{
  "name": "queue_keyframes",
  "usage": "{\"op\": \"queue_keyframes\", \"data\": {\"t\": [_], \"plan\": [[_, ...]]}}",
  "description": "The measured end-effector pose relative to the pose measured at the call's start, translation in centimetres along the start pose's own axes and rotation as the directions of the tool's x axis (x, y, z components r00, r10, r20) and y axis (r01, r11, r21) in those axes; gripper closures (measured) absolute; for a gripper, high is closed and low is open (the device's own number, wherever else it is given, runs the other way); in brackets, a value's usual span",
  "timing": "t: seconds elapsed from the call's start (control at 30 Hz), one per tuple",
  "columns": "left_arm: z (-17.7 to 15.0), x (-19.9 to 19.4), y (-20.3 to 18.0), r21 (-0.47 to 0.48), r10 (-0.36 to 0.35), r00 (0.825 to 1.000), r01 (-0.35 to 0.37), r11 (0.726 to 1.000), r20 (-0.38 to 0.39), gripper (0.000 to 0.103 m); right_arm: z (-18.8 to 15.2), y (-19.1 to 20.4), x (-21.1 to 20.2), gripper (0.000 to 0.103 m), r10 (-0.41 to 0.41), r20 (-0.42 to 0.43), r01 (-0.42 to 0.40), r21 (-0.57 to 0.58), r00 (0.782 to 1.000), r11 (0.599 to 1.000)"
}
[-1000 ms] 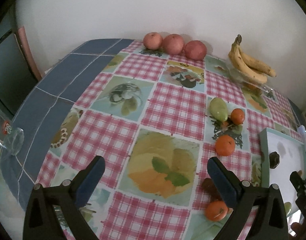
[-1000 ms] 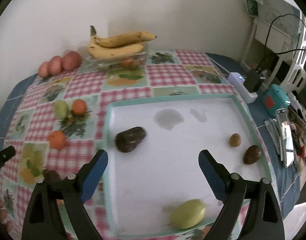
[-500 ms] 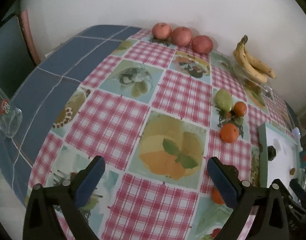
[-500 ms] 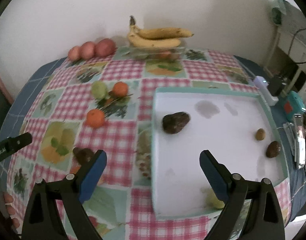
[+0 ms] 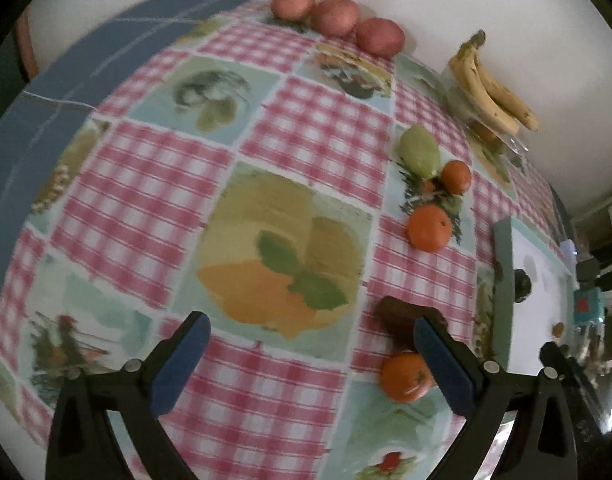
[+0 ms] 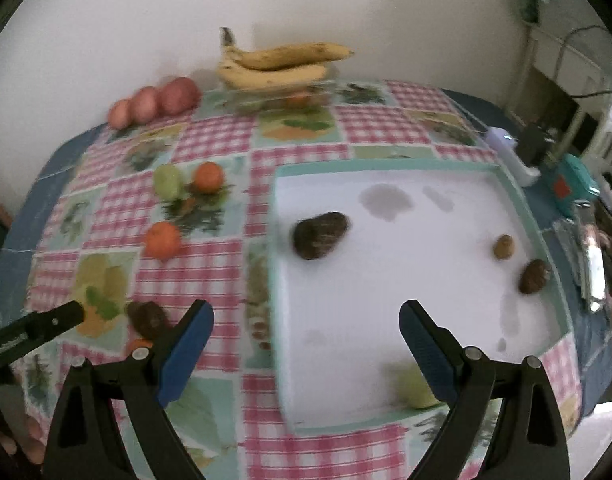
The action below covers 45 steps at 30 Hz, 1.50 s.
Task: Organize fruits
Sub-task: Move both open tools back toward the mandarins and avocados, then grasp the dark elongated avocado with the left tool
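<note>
Both tongs gape empty: the left gripper [image 5: 311,354] low in frame by a dark fruit [image 5: 399,316], the right gripper [image 6: 306,340] low over the tray [image 6: 529,216].

I found both views evenly but dimly lit by soft indoor light, with colours slightly washed out. The white wall [image 6: 106,32] behind read pale and flat. Shadows were faint: a soft one sat behind the bananas [image 6: 278,64] on the wall. Motion blur smeared the checked cloth [image 5: 138,208] in the left view and softened the tray [image 6: 517,216] edges in the right. Fisheye distortion bulged the worktop, and black vignette filled every corner. I saw no hard glare.
</note>
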State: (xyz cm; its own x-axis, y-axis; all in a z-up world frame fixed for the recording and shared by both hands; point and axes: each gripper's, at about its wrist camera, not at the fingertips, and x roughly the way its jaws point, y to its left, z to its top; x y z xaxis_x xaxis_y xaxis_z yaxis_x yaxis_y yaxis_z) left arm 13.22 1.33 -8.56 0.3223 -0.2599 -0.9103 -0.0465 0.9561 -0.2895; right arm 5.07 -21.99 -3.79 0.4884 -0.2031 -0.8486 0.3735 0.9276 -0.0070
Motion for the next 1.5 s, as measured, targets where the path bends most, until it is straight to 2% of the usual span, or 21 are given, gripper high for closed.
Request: {"op": "queue_keyframes", "data": {"t": [0.13, 0.33, 0.43, 0.6, 0.7, 0.77, 0.83, 0.9, 0.93, 1.0, 1.17, 1.27, 1.5], "plan": [[-0.3, 1.0, -2.4, 0.069, -0.026, 0.999, 0.028, 0.997, -0.022, 0.001, 0.0, -1.3, 0.5, 0.009, 0.005, -0.025, -0.004, 0.051, 1.0, 0.999], [-0.8, 2.8, -6.1, 0.216, -0.007, 0.999, 0.015, 0.976, -0.038, 0.001, 0.0, -2.4, 0.7, 0.009, 0.017, -0.038, -0.014, 0.095, 0.999, 0.995], [-0.9, 4.2, -6.7, 0.237, 0.03, 0.998, -0.016, 0.971, -0.053, 0.001, -0.2, -2.8, 0.9, 0.009, 0.026, -0.045, -0.021, 0.113, 0.999, 0.993], [-0.9, 5.3, -8.0, 0.295, 0.119, 0.993, -0.112, 0.949, -0.008, 0.001, -0.1, -3.9, 1.0, 0.009, 0.017, -0.054, -0.009, 0.157, 0.998, 0.988], [-0.9, 6.0, -8.5, 0.322, 0.197, 0.98, -0.192, 0.927, 0.018, 0.0, -0.2, -4.4, 1.4, 0.009, 0.02, -0.069, -0.007, 0.174, 0.997, 0.985], [-0.7, 6.1, -8.6, 0.314, 0.193, 0.981, -0.189, 0.93, 0.02, 0.001, -0.2, -4.4, 1.6, 0.009, 0.018, -0.075, -0.005, 0.17, 0.997, 0.985], [-0.5, 6.0, -8.5, 0.305, 0.195, 0.981, -0.193, 0.932, 0.023, 0.007, -0.2, -4.3, 1.7, 0.009, 0.015, -0.078, -0.002, 0.164, 0.997, 0.986], [-0.1, 5.7, -8.2, 0.293, 0.197, 0.98, -0.197, 0.935, 0.03, 0.022, -0.2, -4.2, 1.7, 0.009, 0.014, -0.081, -0.001, 0.159, 0.997, 0.987], [0.2, 5.5, -7.9, 0.284, 0.196, 0.98, -0.197, 0.938, 0.033, 0.026, -0.2, -4.0, 1.8, 0.009, 0.014, -0.083, -0.001, 0.153, 0.996, 0.988], [0.8, 5.1, -7.3, 0.268, 0.192, 0.981, -0.195, 0.943, 0.037, 0.042, -0.2, -3.8, 1.8, 0.009, 0.014, -0.085, -0.002, 0.146, 0.996, 0.989], [1.5, 4.7, -6.1, 0.248, 0.132, 0.991, -0.134, 0.96, 0.022, 0.044, -0.2, -3.3, 1.7, 0.009, 0.02, -0.083, -0.009, 0.132, 0.996, 0.991], [1.3, 4.2, -4.6, 0.217, 0.123, 0.992, -0.123, 0.968, 0.012, 0.044, -0.2, -2.8, 1.7, 0.009, 0.032, -0.083, -0.021, 0.119, 0.996, 0.993], [1.3, 2.5, 0.7, 0.118, 0.19, 0.982, -0.189, 0.975, 0.001, 0.044, -0.1, -0.9, 1.0, 0.009, 0.07, -0.059, -0.066, 0.072, 0.996, 0.995]]}}
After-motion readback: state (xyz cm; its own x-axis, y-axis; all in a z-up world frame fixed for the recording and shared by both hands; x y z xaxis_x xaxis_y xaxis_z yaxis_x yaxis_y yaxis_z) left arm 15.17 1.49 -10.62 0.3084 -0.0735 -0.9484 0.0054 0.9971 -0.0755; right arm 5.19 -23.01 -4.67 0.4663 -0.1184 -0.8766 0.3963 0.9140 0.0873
